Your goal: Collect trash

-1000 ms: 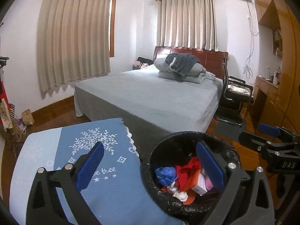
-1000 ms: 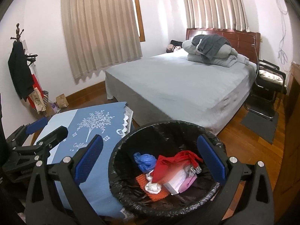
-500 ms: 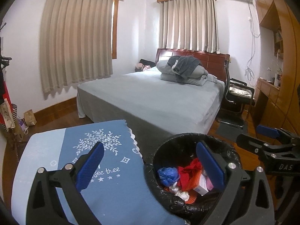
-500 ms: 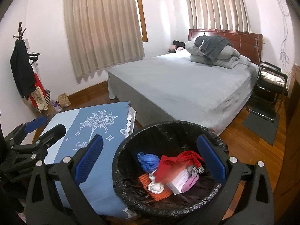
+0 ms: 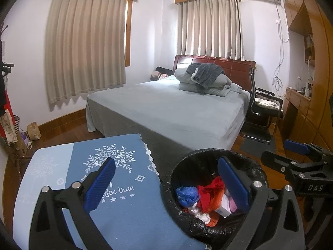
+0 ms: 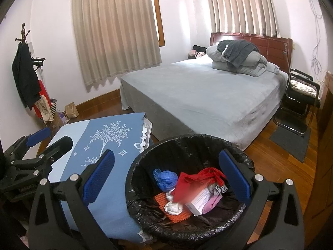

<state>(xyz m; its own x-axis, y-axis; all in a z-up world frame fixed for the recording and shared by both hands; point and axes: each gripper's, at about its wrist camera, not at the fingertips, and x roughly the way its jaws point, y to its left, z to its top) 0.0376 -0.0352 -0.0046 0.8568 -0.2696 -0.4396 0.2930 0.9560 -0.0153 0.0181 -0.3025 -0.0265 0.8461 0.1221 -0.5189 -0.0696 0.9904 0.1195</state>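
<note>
A trash bin with a black liner (image 6: 187, 143) stands beside a low table under a blue cloth (image 6: 116, 139). In it lie a blue bag (image 6: 164, 177), a red bag (image 6: 187, 183), a white box (image 6: 197, 202), orange mesh (image 6: 179, 214) and white paper. The bin also shows in the left wrist view (image 5: 199, 158). My left gripper (image 5: 166, 181) is open and empty above the table's right edge. My right gripper (image 6: 168, 175) is open and empty above the bin. Each gripper shows at the edge of the other's view.
A grey bed (image 5: 177, 108) with folded bedding fills the middle of the room. A black chair (image 5: 264, 108) and wooden cabinets (image 5: 312, 83) stand at the right. A coat rack (image 6: 25, 70) and paper bags (image 6: 70, 110) stand by the left wall.
Both views have shifted slightly, so the bin and table sit a little lower and further right in frame. Both grippers stay open and empty.
</note>
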